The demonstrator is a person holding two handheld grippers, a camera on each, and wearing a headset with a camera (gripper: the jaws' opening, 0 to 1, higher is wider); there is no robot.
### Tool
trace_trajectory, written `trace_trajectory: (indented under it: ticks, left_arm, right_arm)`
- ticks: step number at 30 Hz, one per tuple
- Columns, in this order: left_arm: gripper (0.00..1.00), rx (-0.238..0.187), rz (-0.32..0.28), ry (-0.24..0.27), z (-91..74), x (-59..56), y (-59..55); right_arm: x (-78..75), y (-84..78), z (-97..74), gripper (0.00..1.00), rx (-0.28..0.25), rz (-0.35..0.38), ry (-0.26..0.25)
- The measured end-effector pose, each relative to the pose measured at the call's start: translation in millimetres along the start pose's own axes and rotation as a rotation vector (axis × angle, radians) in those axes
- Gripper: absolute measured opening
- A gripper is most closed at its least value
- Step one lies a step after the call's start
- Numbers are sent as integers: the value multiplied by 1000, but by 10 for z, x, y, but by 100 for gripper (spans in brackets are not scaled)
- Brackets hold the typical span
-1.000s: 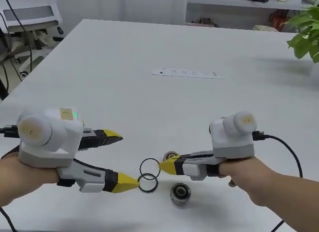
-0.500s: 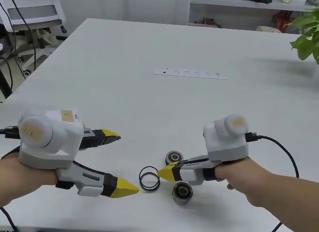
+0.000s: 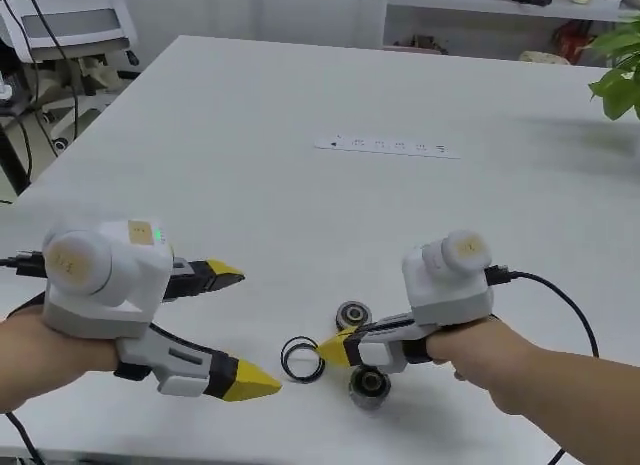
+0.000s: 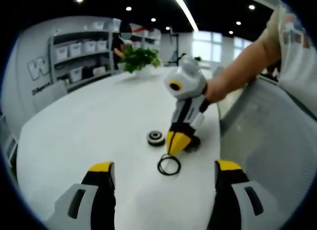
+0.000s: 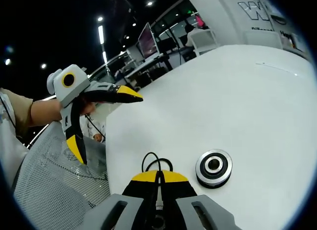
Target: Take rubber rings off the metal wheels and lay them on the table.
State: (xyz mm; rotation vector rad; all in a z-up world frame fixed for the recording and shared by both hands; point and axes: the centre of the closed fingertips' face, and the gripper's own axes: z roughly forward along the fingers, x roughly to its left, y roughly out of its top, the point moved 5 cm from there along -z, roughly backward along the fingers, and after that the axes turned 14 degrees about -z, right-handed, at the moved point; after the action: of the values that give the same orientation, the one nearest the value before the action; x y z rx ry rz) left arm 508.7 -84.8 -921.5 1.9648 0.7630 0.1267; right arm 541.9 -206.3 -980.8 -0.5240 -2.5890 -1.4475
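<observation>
The rubber rings [image 3: 301,357] lie on the tabletop [image 3: 300,205] between left gripper [image 3: 257,331] and right gripper [image 3: 325,350], a far wheel [image 3: 352,314] behind the right tip, a near wheel [image 3: 369,384] before it.

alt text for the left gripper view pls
The wide-open, yellow-tipped jaws of the left gripper frame black rubber rings lying overlapped on the white table. The right gripper, held in a hand with its jaws closed, points down just behind the rings. A metal wheel sits beside it and a potted plant stands farther back.
</observation>
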Motion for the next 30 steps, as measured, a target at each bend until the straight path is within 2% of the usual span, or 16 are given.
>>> trace_trajectory:
  ticks: [6,13,21,30]
  left_arm:
    - [84,9,3,-7,13,-13,-9]
    - [84,16,5,-11,25,-11,-1]
    - [83,28,15,-24,56,-28,22]
    - [82,28,19,-29,120,-5,105]
  right_arm:
    - [-13,-13,4,0,10,-11,-7]
    - [-20,-13,-16,6,6,-22,-15]
    - [-11,75,-78,11,-34,-37,-14]
    - [-86,209,-233,13,-93,-67,-51]
